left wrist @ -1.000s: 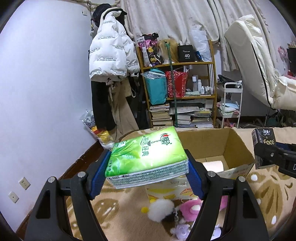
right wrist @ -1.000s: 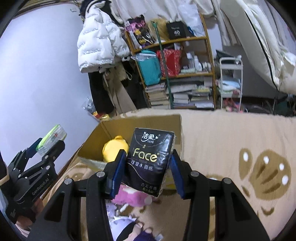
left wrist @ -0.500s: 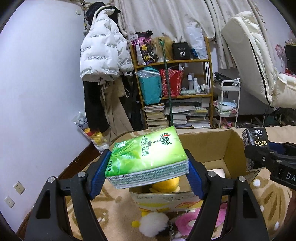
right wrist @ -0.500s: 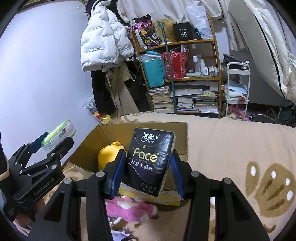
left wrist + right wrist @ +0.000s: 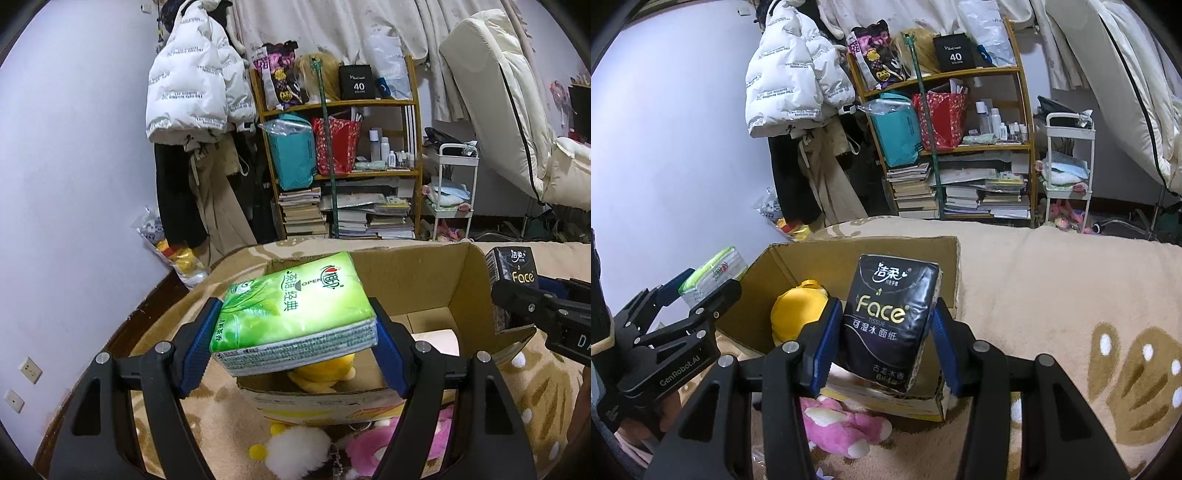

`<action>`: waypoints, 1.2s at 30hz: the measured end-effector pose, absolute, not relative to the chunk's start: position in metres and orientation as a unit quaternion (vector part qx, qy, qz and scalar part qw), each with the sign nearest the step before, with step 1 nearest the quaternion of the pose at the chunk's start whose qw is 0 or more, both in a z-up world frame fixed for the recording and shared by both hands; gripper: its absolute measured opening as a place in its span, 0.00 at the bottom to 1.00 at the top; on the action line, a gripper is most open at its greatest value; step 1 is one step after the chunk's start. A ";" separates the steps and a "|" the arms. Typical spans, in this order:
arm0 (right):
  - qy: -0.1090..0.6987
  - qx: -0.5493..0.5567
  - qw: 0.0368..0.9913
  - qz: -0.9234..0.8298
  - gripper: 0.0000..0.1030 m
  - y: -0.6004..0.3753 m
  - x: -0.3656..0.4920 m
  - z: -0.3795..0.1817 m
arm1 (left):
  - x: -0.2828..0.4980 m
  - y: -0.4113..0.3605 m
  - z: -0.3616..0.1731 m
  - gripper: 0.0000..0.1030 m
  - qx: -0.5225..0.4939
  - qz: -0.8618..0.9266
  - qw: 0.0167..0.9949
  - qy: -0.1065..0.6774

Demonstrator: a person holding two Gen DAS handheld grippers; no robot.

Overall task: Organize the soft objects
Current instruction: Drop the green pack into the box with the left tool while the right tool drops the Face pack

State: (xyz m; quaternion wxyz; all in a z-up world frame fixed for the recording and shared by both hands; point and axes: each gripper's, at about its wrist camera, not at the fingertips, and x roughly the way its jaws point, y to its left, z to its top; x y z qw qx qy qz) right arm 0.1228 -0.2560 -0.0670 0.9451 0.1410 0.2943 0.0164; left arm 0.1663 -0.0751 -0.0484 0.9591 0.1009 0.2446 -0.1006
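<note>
Left gripper (image 5: 293,345) clamps a green pack (image 5: 295,306), right gripper (image 5: 882,345) a black pack (image 5: 892,325), both over the box (image 5: 417,280). Inside, a yellow plush (image 5: 798,310) and perhaps a paper roll (image 5: 437,339); pink plush (image 5: 842,430) on the beige blanket (image 5: 1052,280).

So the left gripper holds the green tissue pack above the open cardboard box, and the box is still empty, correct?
Not quite. The left gripper does hold the green tissue pack above the open cardboard box, but the box is not empty: the left wrist view shows a yellow plush toy inside.
</note>
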 end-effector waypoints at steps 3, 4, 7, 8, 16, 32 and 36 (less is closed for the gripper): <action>0.297 0.148 0.943 0.026 0.50 -0.256 0.127 -0.073 | 0.170 -0.075 -0.053 0.74 0.099 -0.100 0.957 0.254; 0.295 0.151 0.943 0.030 0.50 -0.257 0.128 -0.075 | 0.171 -0.074 -0.055 0.74 0.098 -0.101 0.957 0.255; 0.297 0.146 0.943 0.030 0.50 -0.256 0.131 -0.080 | 0.171 -0.074 -0.057 0.74 0.102 -0.103 0.956 0.256; 0.298 0.144 0.943 0.028 0.50 -0.256 0.132 -0.081 | 0.171 -0.074 -0.058 0.74 0.103 -0.103 0.956 0.256; 0.300 0.134 0.944 0.023 0.52 -0.255 0.134 -0.080 | 0.165 -0.073 -0.062 0.83 0.115 -0.099 0.955 0.254; 0.281 0.121 0.952 0.026 0.96 -0.246 0.119 -0.063 | 0.167 -0.046 -0.050 0.94 0.069 -0.084 0.950 0.291; 0.289 0.121 0.950 0.024 0.96 -0.242 0.111 -0.060 | 0.158 -0.042 -0.044 0.94 0.080 -0.084 0.947 0.299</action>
